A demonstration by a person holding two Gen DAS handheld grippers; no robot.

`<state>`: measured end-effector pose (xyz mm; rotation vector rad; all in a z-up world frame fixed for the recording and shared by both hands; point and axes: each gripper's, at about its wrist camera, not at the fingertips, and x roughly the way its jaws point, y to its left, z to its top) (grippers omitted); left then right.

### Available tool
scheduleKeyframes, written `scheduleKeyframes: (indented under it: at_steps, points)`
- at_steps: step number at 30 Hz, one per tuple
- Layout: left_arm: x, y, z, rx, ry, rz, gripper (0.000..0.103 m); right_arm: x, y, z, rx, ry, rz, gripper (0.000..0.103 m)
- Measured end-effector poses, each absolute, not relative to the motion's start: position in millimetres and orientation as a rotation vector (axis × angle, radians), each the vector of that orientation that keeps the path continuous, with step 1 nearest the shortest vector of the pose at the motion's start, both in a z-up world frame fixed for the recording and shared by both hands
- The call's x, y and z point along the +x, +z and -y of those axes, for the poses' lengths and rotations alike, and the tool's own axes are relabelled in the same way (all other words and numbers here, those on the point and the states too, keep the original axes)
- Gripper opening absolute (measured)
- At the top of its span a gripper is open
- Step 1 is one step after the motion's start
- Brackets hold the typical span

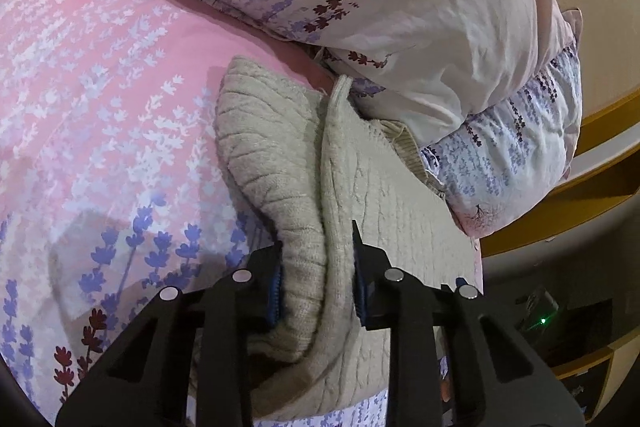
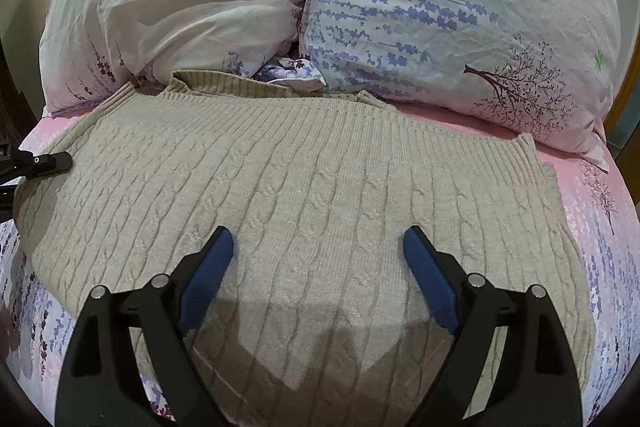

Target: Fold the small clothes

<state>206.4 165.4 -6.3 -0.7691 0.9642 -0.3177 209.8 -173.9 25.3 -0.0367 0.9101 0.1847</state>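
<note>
One sweater (image 2: 304, 187) is lying flat on the bed (image 1: 100, 99); our left claw (image 1: 318, 279) is pinching its bunched edge, our right claw (image 2: 318, 279) hovering wide. Next we are needing to carry that edge across.

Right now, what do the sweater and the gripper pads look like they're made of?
Sweater: beige knit, likely wool or acrylic; cable twists and ribbed edges, matte and fuzzy. Pads: blue, finely ridged, probably rubber or soft plastic, matte.
</note>
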Motion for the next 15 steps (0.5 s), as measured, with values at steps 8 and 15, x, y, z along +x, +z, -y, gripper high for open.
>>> scheduleKeyframes:
  at_steps: [8, 15]
  points:
    - [207, 18, -151, -0.834, -0.479, -0.874, 0.020, 210, 26, 174, -0.035, 0.184, -0.911, 0.087]
    - [211, 40, -107, -0.854, -0.654, -0.819, 0.020, 210, 25, 174, -0.036, 0.188, -0.911, 0.088]
